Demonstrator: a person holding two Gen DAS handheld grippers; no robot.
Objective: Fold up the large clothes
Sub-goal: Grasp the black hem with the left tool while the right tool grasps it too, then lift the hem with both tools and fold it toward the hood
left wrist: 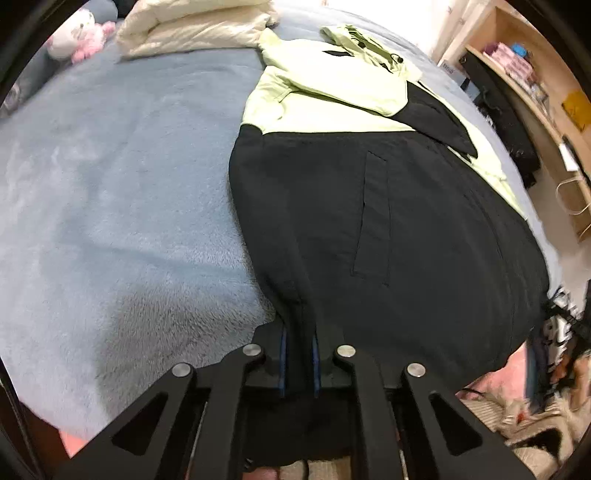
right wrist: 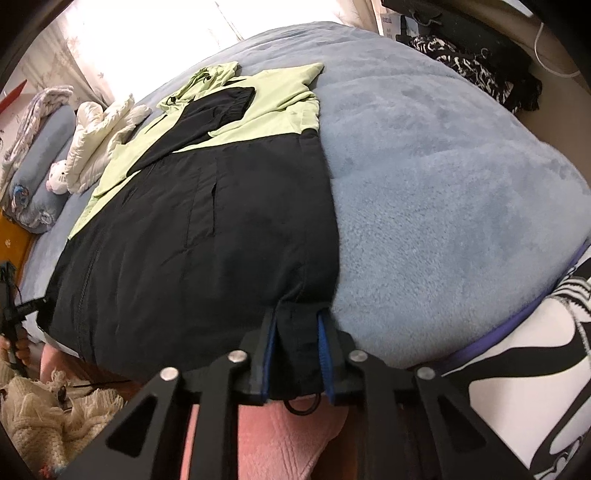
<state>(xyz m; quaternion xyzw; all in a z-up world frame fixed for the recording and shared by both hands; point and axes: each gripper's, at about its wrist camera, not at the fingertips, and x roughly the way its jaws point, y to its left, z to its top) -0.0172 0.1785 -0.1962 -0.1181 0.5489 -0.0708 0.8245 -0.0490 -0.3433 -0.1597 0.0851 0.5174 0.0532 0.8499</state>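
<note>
A large jacket (left wrist: 369, 206), black below and light green above, lies flat on a blue fleece bed cover (left wrist: 122, 177). Its sleeves are folded across the green chest. My left gripper (left wrist: 299, 343) is shut on the jacket's bottom hem at its left corner. My right gripper (right wrist: 297, 332) is shut on the hem (right wrist: 295, 343) at the jacket's (right wrist: 207, 229) right corner, near the bed's front edge. A black cord loop (right wrist: 301, 404) hangs below the right gripper. The left gripper (right wrist: 11, 306) shows at the left edge of the right wrist view.
A cream duvet (left wrist: 192, 29) and a pink and white plush toy (left wrist: 81, 37) lie at the head of the bed. Wooden shelves (left wrist: 535, 85) stand to the right. A rolled blue blanket (right wrist: 40, 170) lies at the far left. The bed cover (right wrist: 443, 206) spreads wide to the right.
</note>
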